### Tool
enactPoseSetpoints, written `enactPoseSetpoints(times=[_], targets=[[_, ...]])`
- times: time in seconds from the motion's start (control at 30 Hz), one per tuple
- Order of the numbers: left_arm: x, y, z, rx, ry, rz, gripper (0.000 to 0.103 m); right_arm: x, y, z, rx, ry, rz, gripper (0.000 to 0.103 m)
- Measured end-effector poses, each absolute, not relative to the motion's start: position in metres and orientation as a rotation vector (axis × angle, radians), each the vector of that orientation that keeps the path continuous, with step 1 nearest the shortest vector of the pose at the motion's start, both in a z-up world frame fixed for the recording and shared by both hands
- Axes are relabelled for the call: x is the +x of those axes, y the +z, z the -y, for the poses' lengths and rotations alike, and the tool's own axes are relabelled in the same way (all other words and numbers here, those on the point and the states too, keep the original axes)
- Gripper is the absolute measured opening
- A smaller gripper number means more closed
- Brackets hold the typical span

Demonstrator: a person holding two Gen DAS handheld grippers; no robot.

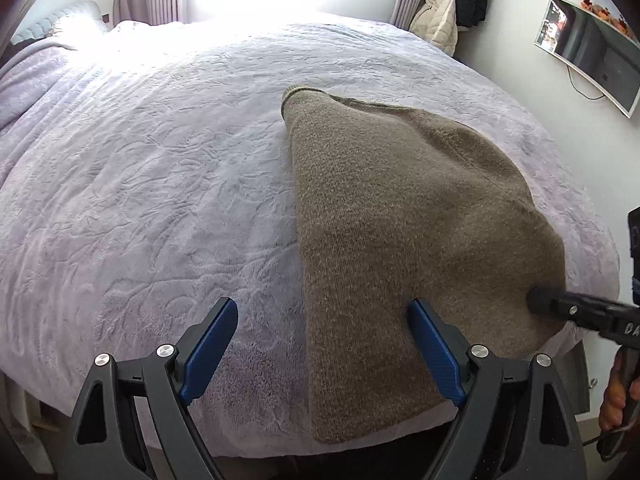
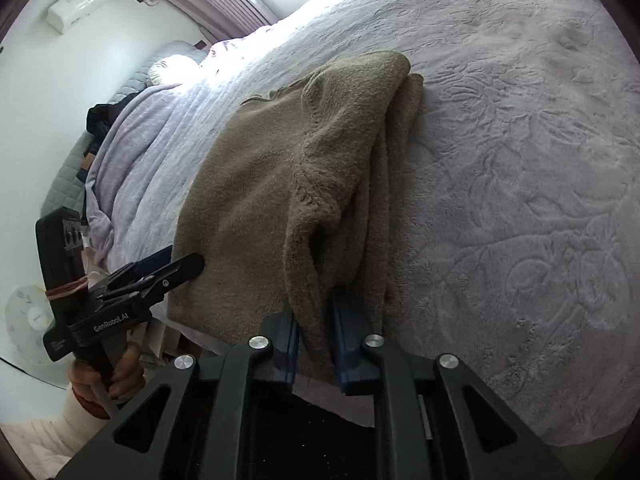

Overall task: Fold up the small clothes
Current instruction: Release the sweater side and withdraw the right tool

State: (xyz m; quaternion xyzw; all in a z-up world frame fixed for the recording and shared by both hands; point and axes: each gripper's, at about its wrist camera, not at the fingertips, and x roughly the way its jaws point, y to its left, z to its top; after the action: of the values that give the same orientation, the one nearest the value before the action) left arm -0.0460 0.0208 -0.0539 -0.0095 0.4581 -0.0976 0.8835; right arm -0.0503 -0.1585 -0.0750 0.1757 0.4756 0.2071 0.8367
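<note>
A brown knitted sweater (image 1: 400, 220) lies folded lengthwise on the lilac embossed bedspread (image 1: 160, 160), close to the bed's near edge. My left gripper (image 1: 322, 308) stands open over the sweater's left edge, its right finger (image 1: 434, 344) above the knit and its left finger over bare spread. In the right wrist view, my right gripper (image 2: 316, 316) is shut on a bunched fold of the sweater (image 2: 280, 160) at its near right side. The right gripper's tip (image 1: 536, 300) shows pressed into the knit in the left wrist view. The left gripper (image 2: 180, 258) appears at the left, held by a hand.
The bedspread (image 2: 500, 160) stretches wide to the far side and right of the sweater. Pillows and dark clothes (image 2: 108, 116) lie at the head end. Coats (image 1: 440, 20) hang by the window, a screen (image 1: 592, 52) is on the wall, and the bed's near edge is just below the grippers.
</note>
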Motion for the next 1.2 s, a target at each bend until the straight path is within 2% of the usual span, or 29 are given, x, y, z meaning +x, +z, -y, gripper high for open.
enactPoseSetpoints(times=[0.07,0.1,0.13,0.4,0.53,0.77,0.83,0.87,0.9,0.97,1.0,1.1,1.2], targets=[[-0.051,-0.053,-0.021,-0.016,-0.193,-0.945,0.088,-0.053,-0.066,0.160,0.333,0.435,-0.977,0.012],[-0.053,-0.053,-0.020,-0.014,-0.189,-0.942,0.093,-0.055,-0.064,0.161,0.317,0.429,-0.972,0.012],[-0.056,-0.053,-0.020,-0.012,-0.183,-0.941,0.103,-0.056,-0.065,0.162,0.305,0.419,-0.975,0.012],[-0.067,-0.060,-0.022,-0.017,-0.148,-0.947,0.103,-0.065,-0.101,0.183,0.392,0.375,-0.978,0.011],[-0.074,-0.058,-0.022,-0.006,-0.128,-0.941,0.103,-0.078,-0.093,0.183,0.403,0.365,-0.966,0.015],[-0.080,-0.052,-0.017,0.022,-0.085,-0.938,0.103,-0.094,-0.066,0.184,0.398,0.326,-0.938,0.015],[-0.082,-0.047,-0.015,0.025,-0.091,-0.929,0.103,-0.092,-0.055,0.177,0.372,0.306,-0.933,0.020],[-0.083,-0.045,-0.014,0.024,-0.090,-0.922,0.103,-0.091,-0.051,0.175,0.359,0.296,-0.931,0.031],[-0.084,-0.043,-0.013,0.028,-0.085,-0.918,0.103,-0.089,-0.045,0.171,0.346,0.284,-0.928,0.059],[-0.084,-0.039,-0.012,0.034,-0.068,-0.912,0.103,-0.084,-0.037,0.160,0.319,0.253,-0.911,0.097],[-0.084,-0.037,-0.011,0.033,-0.057,-0.908,0.103,-0.083,-0.033,0.157,0.303,0.238,-0.892,0.102],[-0.083,-0.031,-0.012,0.018,-0.044,-0.901,0.103,-0.080,-0.024,0.144,0.256,0.199,-0.851,0.102],[-0.080,-0.027,-0.012,-0.002,-0.044,-0.903,0.103,-0.072,-0.021,0.134,0.240,0.164,-0.896,0.102]])
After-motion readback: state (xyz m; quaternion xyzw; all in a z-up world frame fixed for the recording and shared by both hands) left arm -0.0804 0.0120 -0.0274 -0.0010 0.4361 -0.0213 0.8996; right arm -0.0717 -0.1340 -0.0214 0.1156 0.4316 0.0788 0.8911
